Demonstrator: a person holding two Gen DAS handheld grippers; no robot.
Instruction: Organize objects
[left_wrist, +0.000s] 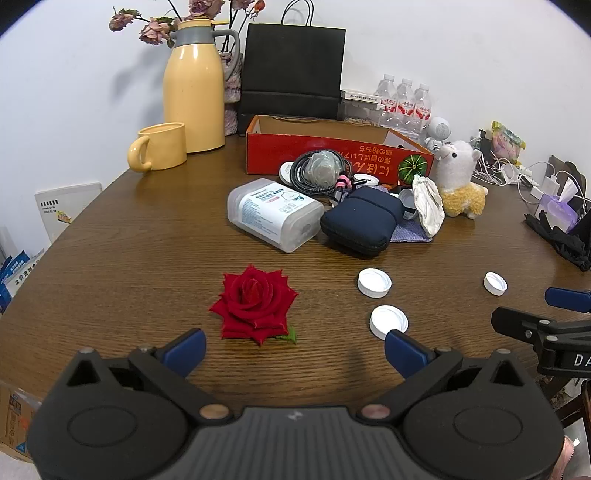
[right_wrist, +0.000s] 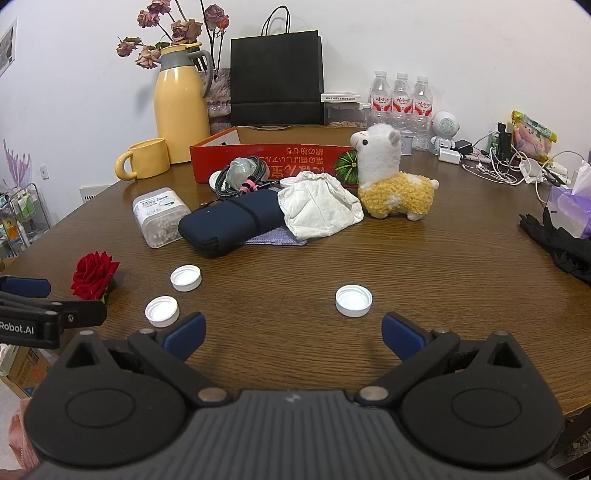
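Observation:
A red rose head lies on the wooden table, just ahead of my open, empty left gripper. Three white bottle caps lie to its right. In the right wrist view the rose is at the left and one cap lies just ahead of my open, empty right gripper; two caps lie left of it. A red open box stands behind a pile: clear plastic container, navy pouch, cables, crumpled cloth, plush alpaca.
A yellow jug, yellow mug and black paper bag stand at the back. Water bottles, chargers and cords, a tissue pack and black gloves crowd the right side.

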